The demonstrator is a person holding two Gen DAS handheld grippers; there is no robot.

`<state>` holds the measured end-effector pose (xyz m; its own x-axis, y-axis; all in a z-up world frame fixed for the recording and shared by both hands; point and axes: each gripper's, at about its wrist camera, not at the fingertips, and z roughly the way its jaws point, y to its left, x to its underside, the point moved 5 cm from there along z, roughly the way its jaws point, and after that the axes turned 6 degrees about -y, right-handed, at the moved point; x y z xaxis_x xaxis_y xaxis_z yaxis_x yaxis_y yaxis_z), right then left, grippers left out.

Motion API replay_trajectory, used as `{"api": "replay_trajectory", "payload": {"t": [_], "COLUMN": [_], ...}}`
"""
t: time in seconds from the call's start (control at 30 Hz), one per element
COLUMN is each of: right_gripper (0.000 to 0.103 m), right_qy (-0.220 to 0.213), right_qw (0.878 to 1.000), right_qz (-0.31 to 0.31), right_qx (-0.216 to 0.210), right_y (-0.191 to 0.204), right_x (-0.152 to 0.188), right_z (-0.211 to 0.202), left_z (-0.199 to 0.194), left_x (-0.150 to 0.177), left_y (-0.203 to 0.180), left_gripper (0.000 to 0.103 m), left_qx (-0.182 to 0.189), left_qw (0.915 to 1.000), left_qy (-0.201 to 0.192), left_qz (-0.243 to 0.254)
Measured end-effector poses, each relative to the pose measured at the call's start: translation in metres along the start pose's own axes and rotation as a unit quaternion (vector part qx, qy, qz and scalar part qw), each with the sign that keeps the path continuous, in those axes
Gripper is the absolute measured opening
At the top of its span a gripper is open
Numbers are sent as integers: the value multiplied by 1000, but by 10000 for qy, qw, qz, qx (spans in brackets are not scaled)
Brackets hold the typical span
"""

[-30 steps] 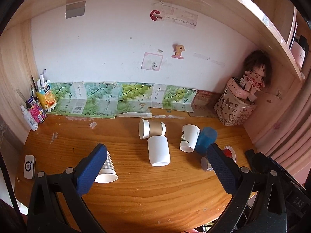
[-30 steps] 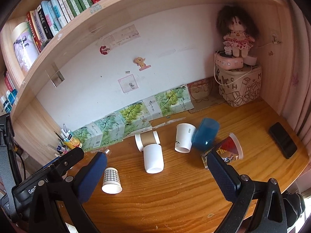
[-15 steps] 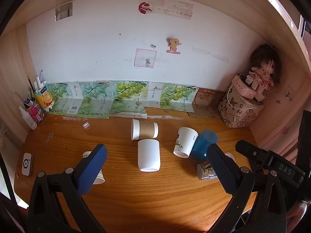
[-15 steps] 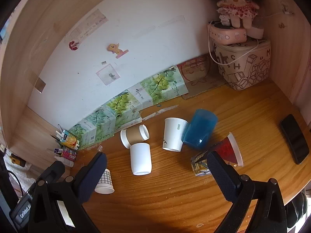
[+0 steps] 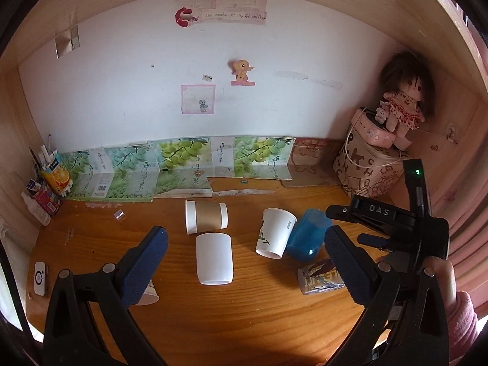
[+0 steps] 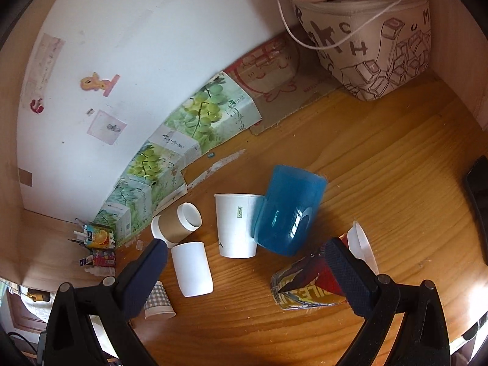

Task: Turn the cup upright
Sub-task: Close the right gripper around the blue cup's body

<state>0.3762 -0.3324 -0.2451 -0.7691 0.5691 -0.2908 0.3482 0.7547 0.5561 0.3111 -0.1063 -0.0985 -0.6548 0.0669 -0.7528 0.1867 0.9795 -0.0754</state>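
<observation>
Several cups lie on their sides on the wooden desk (image 5: 244, 311): a plain white cup (image 5: 214, 258) (image 6: 191, 269), a brown-sleeved cup (image 5: 206, 217) (image 6: 176, 223), a printed white paper cup (image 5: 274, 233) (image 6: 235, 225), a blue plastic cup (image 5: 308, 234) (image 6: 287, 209), a colourful printed cup (image 5: 320, 277) (image 6: 305, 286) and a checked cup (image 6: 157, 300) (image 5: 148, 295). My left gripper (image 5: 244, 262) is open and empty above the desk's front. My right gripper (image 6: 242, 270) is open and empty, over the white and blue cups; its body shows in the left wrist view (image 5: 387, 222).
Green grape-print boxes (image 5: 170, 164) line the back wall. A printed bag (image 5: 366, 170) with a doll (image 5: 402, 97) stands at the back right. Small bottles and a carton (image 5: 45, 186) stand at the back left. A dark phone (image 6: 479, 189) lies at the right.
The right gripper has moved forward and down toward the blue and colourful cups, which now look much larger. The left gripper has drawn slightly closer. No cup has moved.
</observation>
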Motion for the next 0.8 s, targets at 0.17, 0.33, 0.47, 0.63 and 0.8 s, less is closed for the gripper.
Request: {"api": "replay_trajectory", "payload": {"t": [0.17, 0.33, 0.47, 0.63, 0.8], "right_gripper": [100, 99, 97, 97, 91], "right_qy": [434, 756, 987, 1168, 1278], "right_qw": [9984, 9949, 9912, 9872, 9850], "right_qz": [343, 603, 804, 1025, 1111], "right_qx": [138, 272, 360, 360, 316], "right_y": [-19, -35, -47, -57, -61], "right_x": [-7, -11, -12, -11, -11], "right_z": [37, 64, 78, 93, 104], "left_z": [11, 24, 31, 39, 47], "left_x": [-5, -8, -9, -9, -7], "left_y": [-7, -8, -10, -10, -10], "left_gripper": [102, 102, 102, 102, 102], "left_qx": [-69, -135, -202, -233, -227], "left_qw": [9999, 9995, 9992, 9988, 9981], "left_qy": [101, 265, 299, 413, 567], "left_qz": [120, 139, 153, 133, 127]}}
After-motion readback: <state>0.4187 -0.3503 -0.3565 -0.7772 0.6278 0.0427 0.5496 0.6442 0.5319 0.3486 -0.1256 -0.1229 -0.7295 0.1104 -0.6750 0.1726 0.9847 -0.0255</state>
